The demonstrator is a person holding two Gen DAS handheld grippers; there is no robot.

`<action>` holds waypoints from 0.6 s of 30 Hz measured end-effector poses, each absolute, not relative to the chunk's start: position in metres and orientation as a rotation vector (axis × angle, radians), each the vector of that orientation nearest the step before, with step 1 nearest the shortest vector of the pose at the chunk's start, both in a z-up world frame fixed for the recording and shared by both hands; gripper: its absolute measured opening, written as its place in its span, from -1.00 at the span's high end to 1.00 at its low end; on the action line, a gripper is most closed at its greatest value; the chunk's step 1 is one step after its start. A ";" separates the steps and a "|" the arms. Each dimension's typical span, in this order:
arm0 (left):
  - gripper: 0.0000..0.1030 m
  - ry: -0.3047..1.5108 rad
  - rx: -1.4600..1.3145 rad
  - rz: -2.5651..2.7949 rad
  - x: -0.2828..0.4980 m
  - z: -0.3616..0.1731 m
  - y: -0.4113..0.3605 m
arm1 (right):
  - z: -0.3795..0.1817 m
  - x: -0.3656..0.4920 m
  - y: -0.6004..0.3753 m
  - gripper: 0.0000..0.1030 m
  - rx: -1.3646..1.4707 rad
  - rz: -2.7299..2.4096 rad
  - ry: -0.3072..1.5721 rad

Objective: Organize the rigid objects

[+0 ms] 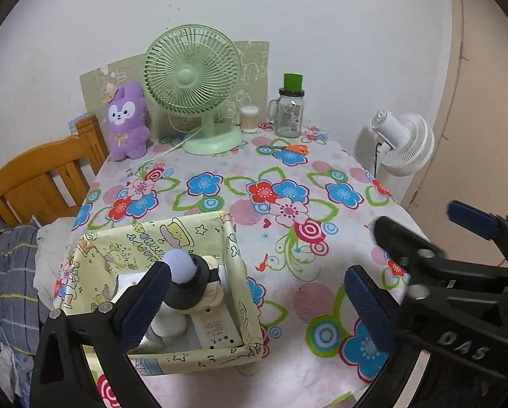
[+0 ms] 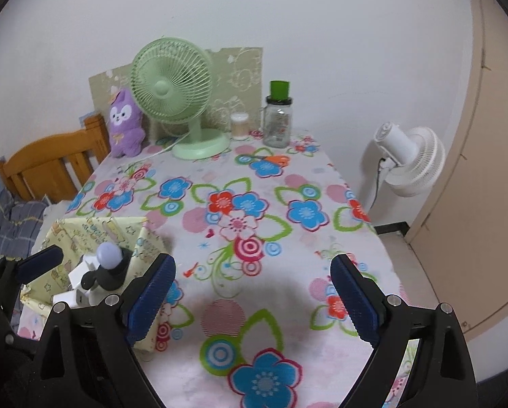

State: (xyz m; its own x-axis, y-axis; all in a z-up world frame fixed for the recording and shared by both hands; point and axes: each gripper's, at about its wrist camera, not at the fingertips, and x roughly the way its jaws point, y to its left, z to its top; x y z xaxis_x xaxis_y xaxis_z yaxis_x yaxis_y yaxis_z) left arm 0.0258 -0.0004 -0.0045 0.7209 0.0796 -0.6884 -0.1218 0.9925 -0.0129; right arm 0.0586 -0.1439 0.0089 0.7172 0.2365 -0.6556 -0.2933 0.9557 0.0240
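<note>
Yellow patterned paper covers the storage box [image 1: 235, 255] at the near left of the floral tablecloth [image 1: 288, 176]; inside lie a black massage gun with a lavender ball head [image 1: 182, 280] and a white power strip [image 1: 213, 329]. Left gripper [image 1: 257, 302] hangs over the box's right wall, jaws spread wide, empty. Right gripper [image 2: 252, 301] gapes equally wide above bare cloth, holding nothing

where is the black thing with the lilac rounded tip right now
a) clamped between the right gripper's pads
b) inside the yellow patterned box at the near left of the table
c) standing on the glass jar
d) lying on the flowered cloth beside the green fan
b: the black thing with the lilac rounded tip sits among white items inside the yellow patterned box, while the right gripper is open over bare cloth.
</note>
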 end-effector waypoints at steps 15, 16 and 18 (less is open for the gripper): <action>-0.99 0.705 -0.048 0.144 0.014 0.014 0.004 | 0.024 0.045 -0.181 -0.96 -0.036 0.246 0.633; -0.99 0.697 -0.050 0.141 0.013 0.016 0.004 | 0.026 0.044 -0.183 -0.98 -0.028 0.244 0.626; -0.99 0.691 -0.054 0.139 0.013 0.017 0.004 | 0.027 0.042 -0.186 -0.99 -0.017 0.240 0.618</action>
